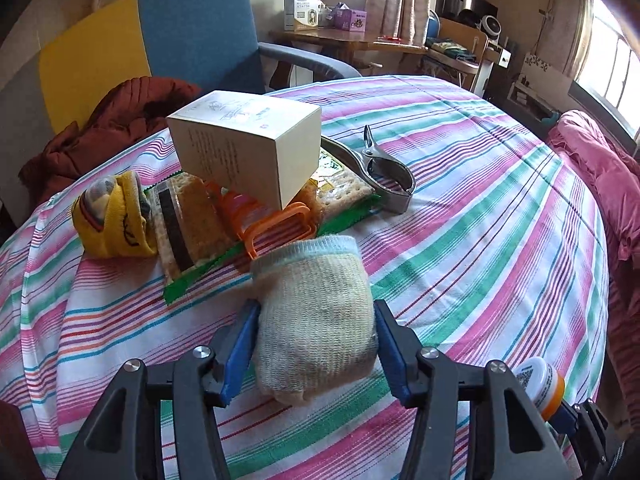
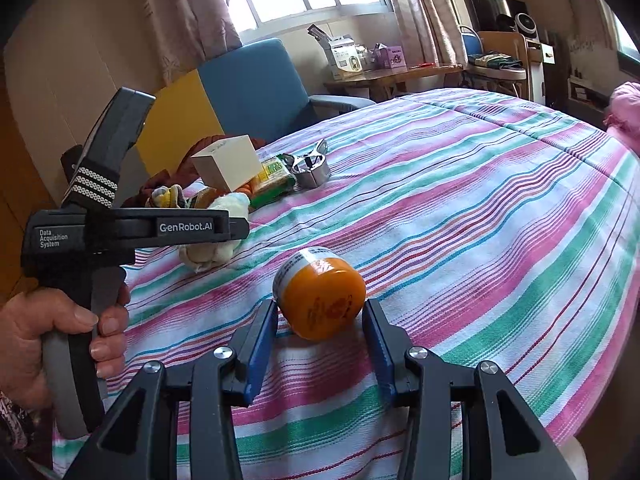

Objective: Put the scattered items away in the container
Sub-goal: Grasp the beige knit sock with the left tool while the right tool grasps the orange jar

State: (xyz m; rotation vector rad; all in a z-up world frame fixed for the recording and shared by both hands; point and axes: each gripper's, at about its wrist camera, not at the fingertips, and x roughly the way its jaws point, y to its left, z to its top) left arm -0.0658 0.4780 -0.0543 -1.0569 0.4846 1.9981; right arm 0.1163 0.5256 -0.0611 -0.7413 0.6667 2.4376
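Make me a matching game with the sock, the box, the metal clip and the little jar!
Things:
1. pale sock
2. cream box
3. metal clip
4. orange jar

Places:
A. propped on top of the snack packets
B. between the right gripper's fingers
C. between the left gripper's fingers
D. lying on the striped cloth behind the pile

Pairs: 1-C, 2-A, 3-D, 4-B

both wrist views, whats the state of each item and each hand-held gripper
left hand-held gripper: shut on pale sock
pale sock: rolled, lying on cloth
right hand-held gripper: shut on orange jar
orange jar: on its side, lid on
cream box: closed, tilted on pile
metal clip: jaws shut, lying flat
cracker packs: sealed
yellow sock: bunched
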